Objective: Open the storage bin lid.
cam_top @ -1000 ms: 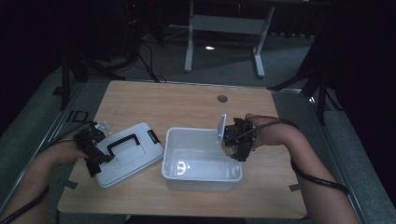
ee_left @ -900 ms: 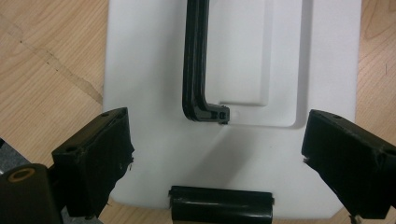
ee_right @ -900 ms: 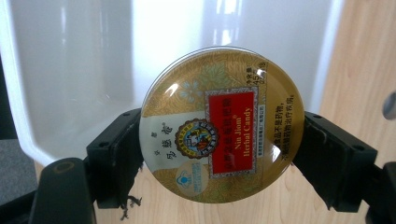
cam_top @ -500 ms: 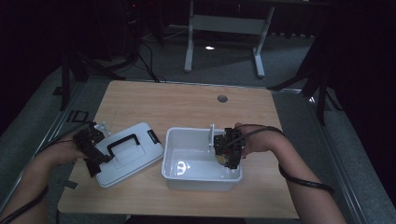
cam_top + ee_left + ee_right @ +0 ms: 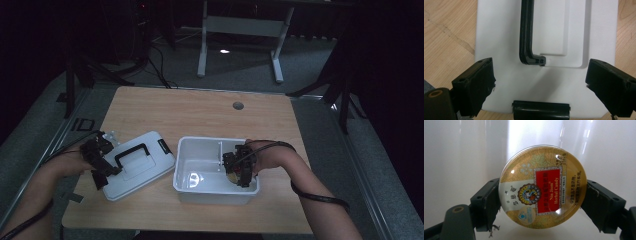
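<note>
Since a second ago our right gripper [image 5: 239, 169] has dropped into the white bin [image 5: 200, 190], clamped across the rim of the candy tin [image 5: 540, 186]. We judge it light, rigid, slick. Our left gripper [image 5: 541, 87] hangs apart over the lid [image 5: 150, 165].

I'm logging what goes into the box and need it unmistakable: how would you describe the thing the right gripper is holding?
On the wooden table find the open white bin right of the white lid with a black handle. Inside it, the right gripper clamps a round candy tin by its edges. It is the one coloured item there: gold floral lid, red panel reading "Nin Jiom Herbal Candy".
</note>
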A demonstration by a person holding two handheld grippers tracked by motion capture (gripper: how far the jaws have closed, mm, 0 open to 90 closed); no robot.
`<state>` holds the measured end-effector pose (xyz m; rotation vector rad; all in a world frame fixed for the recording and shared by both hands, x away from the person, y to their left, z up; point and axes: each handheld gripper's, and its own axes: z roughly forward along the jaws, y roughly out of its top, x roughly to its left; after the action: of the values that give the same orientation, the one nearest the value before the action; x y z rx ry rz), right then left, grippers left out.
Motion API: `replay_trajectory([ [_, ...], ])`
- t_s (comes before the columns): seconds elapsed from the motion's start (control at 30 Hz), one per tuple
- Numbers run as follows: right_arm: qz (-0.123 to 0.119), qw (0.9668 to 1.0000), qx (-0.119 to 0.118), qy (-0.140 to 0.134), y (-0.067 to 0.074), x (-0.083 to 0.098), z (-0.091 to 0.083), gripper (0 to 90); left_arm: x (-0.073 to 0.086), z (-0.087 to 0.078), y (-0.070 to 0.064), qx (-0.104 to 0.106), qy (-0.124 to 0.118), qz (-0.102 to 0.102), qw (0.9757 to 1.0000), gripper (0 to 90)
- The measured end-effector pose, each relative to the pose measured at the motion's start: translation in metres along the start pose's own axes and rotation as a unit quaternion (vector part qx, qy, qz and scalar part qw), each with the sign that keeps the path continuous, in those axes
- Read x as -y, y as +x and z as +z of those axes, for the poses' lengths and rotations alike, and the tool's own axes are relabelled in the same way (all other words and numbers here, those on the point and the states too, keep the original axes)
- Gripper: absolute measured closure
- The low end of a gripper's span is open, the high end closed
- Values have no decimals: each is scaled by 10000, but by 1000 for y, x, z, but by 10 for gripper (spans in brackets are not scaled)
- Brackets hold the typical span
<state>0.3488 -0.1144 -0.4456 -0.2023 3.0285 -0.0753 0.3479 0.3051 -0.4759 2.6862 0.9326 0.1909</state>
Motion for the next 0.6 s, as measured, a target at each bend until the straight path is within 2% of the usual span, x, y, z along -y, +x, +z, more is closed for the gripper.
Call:
replay_trajectory([
  [0.2, -11, 9999, -89, 88, 1, -5, 11, 204, -1, 0, 0, 6, 9, 7, 10000, 79],
  [0.47, -26, 9992, -171, 349, 0, -7, 29, 204, -2, 1, 0, 7, 12, 14, 10000, 79],
  [0.6, 45, 9986, -220, 472, 0, -9, 37, 204, -2, 0, 1, 13, 21, 14, 10000, 80],
])
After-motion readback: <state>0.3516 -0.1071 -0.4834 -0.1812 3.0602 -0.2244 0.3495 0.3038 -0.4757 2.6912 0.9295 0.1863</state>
